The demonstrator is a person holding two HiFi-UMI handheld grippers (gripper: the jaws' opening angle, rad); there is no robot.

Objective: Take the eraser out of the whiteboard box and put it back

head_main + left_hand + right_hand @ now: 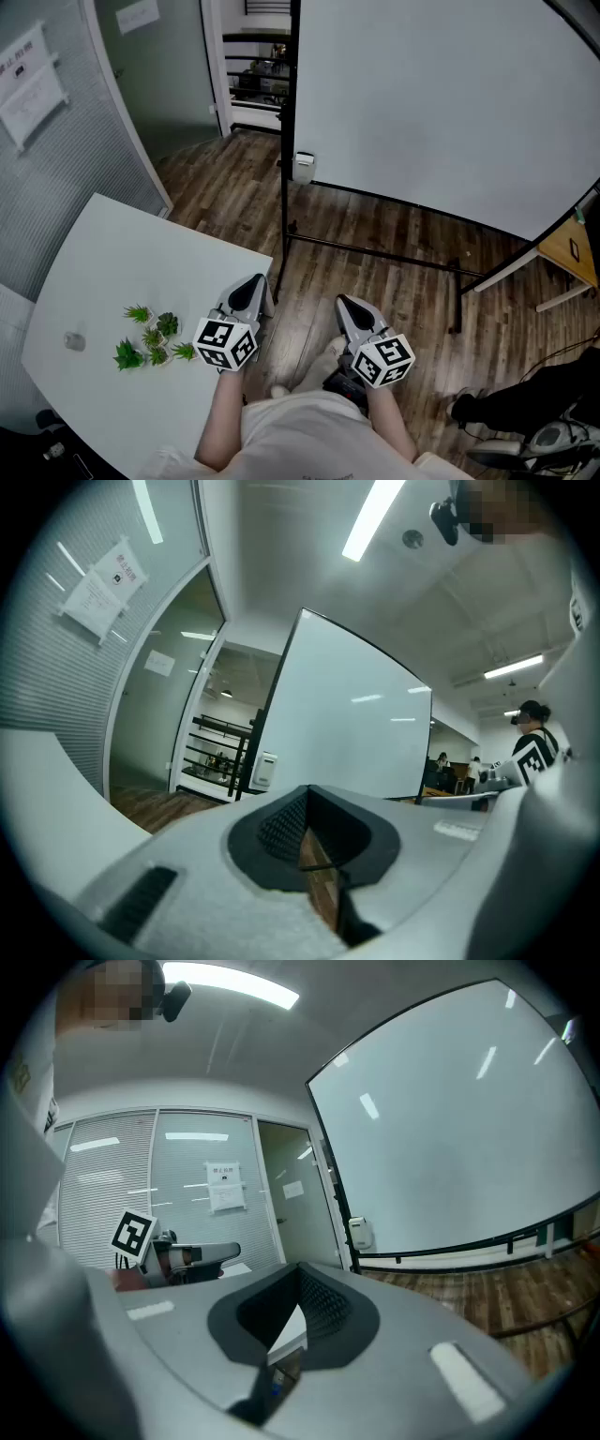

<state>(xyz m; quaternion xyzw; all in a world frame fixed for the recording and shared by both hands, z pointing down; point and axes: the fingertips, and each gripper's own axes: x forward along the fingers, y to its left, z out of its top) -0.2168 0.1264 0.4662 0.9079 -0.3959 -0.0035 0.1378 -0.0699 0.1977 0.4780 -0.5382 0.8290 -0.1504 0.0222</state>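
Note:
A small white box [303,166] hangs on the left post of the big whiteboard [441,103], low down near the floor; it also shows as the box [265,769] in the left gripper view and the box [361,1233] in the right gripper view. No eraser shows in any view. My left gripper [251,291] is held close to my body beside the table corner, jaws shut and empty [305,832]. My right gripper [349,307] sits beside it over the wooden floor, also shut with nothing between its jaws [298,1312]. Both point roughly level toward the whiteboard, well short of the box.
A white table [112,272] with small green plants [155,339] stands at my left. The whiteboard's black stand bar [375,253] runs across the floor ahead. A wooden desk [574,248] and a person's legs [525,398] are at the right. A doorway [253,75] opens behind the board.

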